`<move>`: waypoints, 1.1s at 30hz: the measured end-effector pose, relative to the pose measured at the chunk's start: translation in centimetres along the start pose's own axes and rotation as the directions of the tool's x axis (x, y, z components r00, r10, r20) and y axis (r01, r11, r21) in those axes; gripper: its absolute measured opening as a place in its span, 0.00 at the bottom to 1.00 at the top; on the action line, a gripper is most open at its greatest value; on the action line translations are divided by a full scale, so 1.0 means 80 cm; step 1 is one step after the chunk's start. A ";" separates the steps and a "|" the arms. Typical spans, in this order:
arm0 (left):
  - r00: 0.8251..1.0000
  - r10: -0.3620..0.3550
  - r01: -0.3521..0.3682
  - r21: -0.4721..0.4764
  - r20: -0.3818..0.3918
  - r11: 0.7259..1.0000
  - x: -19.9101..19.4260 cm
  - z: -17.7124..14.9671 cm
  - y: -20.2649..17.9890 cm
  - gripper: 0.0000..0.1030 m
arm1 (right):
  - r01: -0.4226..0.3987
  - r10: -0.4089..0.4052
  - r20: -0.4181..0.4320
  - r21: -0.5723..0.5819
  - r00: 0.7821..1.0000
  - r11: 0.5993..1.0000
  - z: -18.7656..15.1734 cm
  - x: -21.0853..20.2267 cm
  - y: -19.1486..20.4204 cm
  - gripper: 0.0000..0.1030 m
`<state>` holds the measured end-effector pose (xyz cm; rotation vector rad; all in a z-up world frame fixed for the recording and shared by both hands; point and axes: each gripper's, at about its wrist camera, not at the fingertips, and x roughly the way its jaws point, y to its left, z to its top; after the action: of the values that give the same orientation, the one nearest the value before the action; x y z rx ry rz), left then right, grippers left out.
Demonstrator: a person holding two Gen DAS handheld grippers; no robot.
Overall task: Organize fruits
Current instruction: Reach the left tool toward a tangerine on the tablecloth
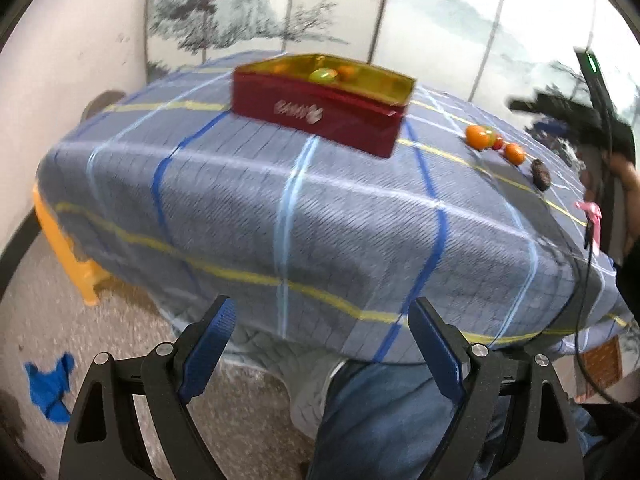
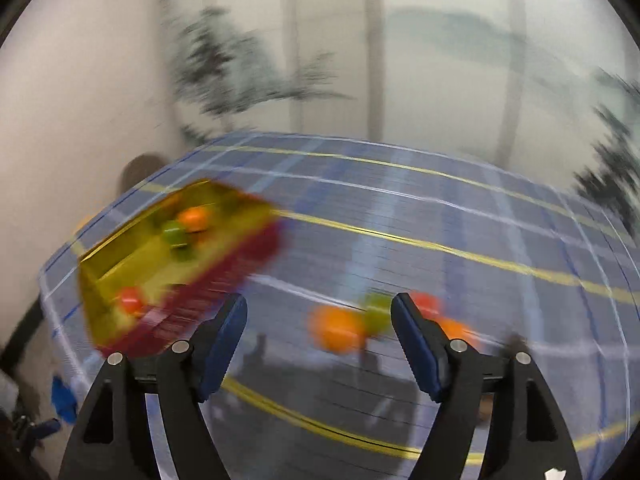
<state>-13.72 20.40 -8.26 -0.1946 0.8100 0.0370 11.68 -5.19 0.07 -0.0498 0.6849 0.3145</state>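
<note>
A red box (image 1: 320, 114) with a gold inside stands on the blue checked tablecloth (image 1: 280, 208); a green fruit (image 1: 323, 75) and an orange one (image 1: 346, 71) lie in it. In the blurred right wrist view the box (image 2: 176, 268) also holds a red fruit (image 2: 129, 299). Loose fruits lie on the cloth at the right: an orange (image 1: 478, 137), a second orange (image 1: 514, 153) and a dark brown fruit (image 1: 540, 174). My left gripper (image 1: 322, 316) is open and empty, off the table's near edge. My right gripper (image 2: 318, 312) is open and empty, just short of an orange (image 2: 338, 330) and a green fruit (image 2: 376, 316).
A blue cloth (image 1: 50, 388) lies on the floor at the left. An orange stool (image 1: 68, 256) stands under the table's left side. A painted screen (image 1: 320, 4) stands behind the table. The person's knee (image 1: 384, 420) is below the table edge.
</note>
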 end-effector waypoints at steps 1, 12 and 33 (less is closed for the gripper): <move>1.000 -0.007 0.007 0.009 0.005 1.000 0.000 0.004 -0.005 0.85 | 0.022 -0.022 0.006 0.041 1.000 0.999 -0.005 -0.006 -0.027 0.70; 0.982 -0.179 0.165 0.203 0.053 0.965 0.010 0.090 -0.134 0.85 | 0.237 -0.220 -0.095 0.525 0.971 0.818 -0.086 -0.027 -0.325 0.76; 0.994 -0.086 0.104 0.335 -0.068 0.936 0.216 0.223 -0.274 0.76 | 0.026 -0.078 0.051 0.650 0.996 0.760 -0.117 -0.046 -0.376 0.91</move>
<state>13.30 1.49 -5.27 0.0923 0.8458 -0.1990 12.35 -36.21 -6.62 0.6110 0.6862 0.0071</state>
